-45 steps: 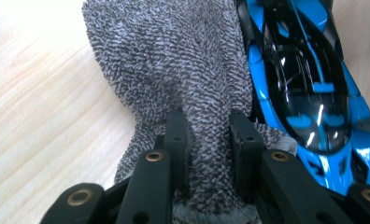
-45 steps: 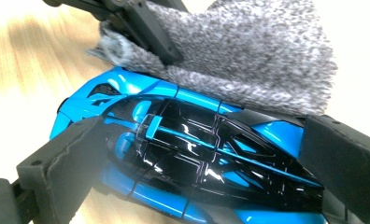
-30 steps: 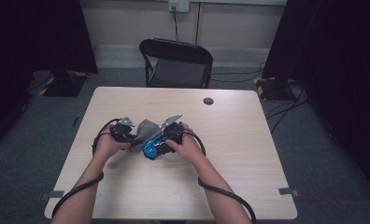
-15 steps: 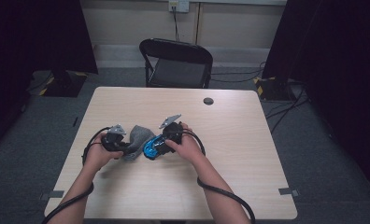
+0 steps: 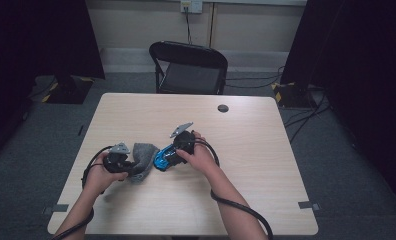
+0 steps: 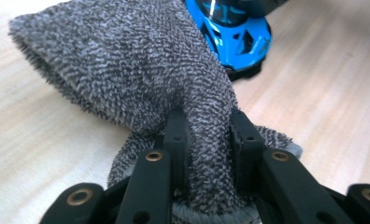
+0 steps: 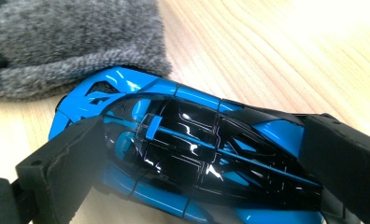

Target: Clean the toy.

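Observation:
A grey fuzzy cloth (image 5: 143,159) lies on the wooden table (image 5: 266,150), left of centre. My left gripper (image 5: 132,168) is shut on a fold of the grey cloth (image 6: 141,70), pinched between the black fingertips (image 6: 176,133). A blue and black toy car (image 5: 163,158) sits right beside the cloth. My right gripper (image 5: 172,154) is shut on the toy car (image 7: 183,154), one jaw at each end of its body. The car's nose touches the grey cloth (image 7: 71,51).
A small dark round disc (image 5: 223,108) sits near the table's far edge. A black folding chair (image 5: 188,67) stands behind the table. Cables trail from both grippers over the tabletop toward the near edge.
My left gripper has moved left and toward the near edge, pulling the cloth with it off the car. The right gripper holds the car in nearly the same spot.

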`<state>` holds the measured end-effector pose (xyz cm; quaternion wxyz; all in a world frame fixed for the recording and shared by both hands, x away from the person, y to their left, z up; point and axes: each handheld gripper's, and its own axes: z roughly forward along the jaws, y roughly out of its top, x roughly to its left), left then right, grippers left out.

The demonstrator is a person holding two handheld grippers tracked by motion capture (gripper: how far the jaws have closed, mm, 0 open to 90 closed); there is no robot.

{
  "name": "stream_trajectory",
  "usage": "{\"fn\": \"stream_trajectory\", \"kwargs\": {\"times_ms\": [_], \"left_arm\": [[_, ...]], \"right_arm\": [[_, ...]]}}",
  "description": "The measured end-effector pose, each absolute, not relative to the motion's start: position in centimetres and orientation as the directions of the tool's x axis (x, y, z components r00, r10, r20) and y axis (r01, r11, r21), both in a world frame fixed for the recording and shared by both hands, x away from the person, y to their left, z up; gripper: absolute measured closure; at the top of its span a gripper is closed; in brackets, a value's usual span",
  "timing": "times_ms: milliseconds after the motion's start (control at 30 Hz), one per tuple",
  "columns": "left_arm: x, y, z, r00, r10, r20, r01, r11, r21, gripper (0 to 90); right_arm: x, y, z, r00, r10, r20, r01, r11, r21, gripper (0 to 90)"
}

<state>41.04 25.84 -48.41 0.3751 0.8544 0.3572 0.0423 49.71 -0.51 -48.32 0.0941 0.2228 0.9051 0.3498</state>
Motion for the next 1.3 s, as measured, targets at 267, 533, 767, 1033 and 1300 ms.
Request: {"fn": "stream_trajectory", "kwargs": {"times_ms": [267, 533, 767, 1033, 1300], "left_arm": [[39.4, 26.3, -48.1, 0.744, 0.633, -0.213, 0.592, -0.478, 0.649, 72.7], [38.3, 26.5, -47.8, 0.761, 0.615, -0.207, 0.583, -0.508, 0.635, 72.6], [37.4, 26.3, -47.7, 0.776, 0.591, -0.218, 0.577, -0.526, 0.625, 72.6], [36.7, 26.3, -47.0, 0.782, 0.586, -0.213, 0.566, -0.523, 0.637, 72.3], [36.3, 26.5, -45.1, 0.795, 0.578, -0.183, 0.519, -0.492, 0.699, 71.7]], "right_arm": [[49.8, -0.4, -48.2, -0.883, 0.468, -0.017, 0.339, 0.665, 0.665, 0.9], [49.8, -0.4, -48.2, -0.883, 0.470, -0.019, 0.340, 0.665, 0.665, 0.8], [49.7, -0.4, -48.2, -0.882, 0.471, -0.019, 0.340, 0.663, 0.667, 0.8], [49.8, -0.5, -48.2, -0.882, 0.471, -0.018, 0.339, 0.662, 0.668, 0.8], [49.7, -0.5, -48.2, -0.879, 0.476, -0.020, 0.342, 0.660, 0.669, 0.8]]}}
